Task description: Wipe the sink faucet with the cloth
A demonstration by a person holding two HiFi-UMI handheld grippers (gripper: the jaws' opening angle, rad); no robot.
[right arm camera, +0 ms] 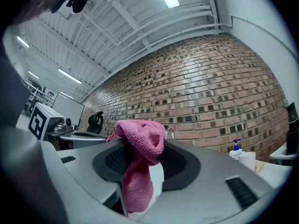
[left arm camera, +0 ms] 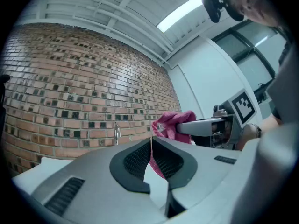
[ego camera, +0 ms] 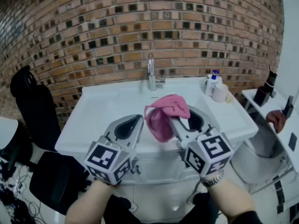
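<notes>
We pinch the cloth (right arm camera: 140, 139) in our right gripper (right arm camera: 147, 164); it looks soft, light and floppy, bunched past the fingers. Our left gripper (left arm camera: 151, 143) has its fingers pressed together, empty.

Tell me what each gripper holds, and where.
Right gripper grips the pink cloth near its bunched top, tail hanging below. Left gripper is shut and empty.

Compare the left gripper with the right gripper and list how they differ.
The left gripper has its jaws together; the right gripper has them wider apart. The left gripper is empty; the right gripper clamps the pink cloth, which hangs down. Both point toward the faucet behind the white sink.
</notes>
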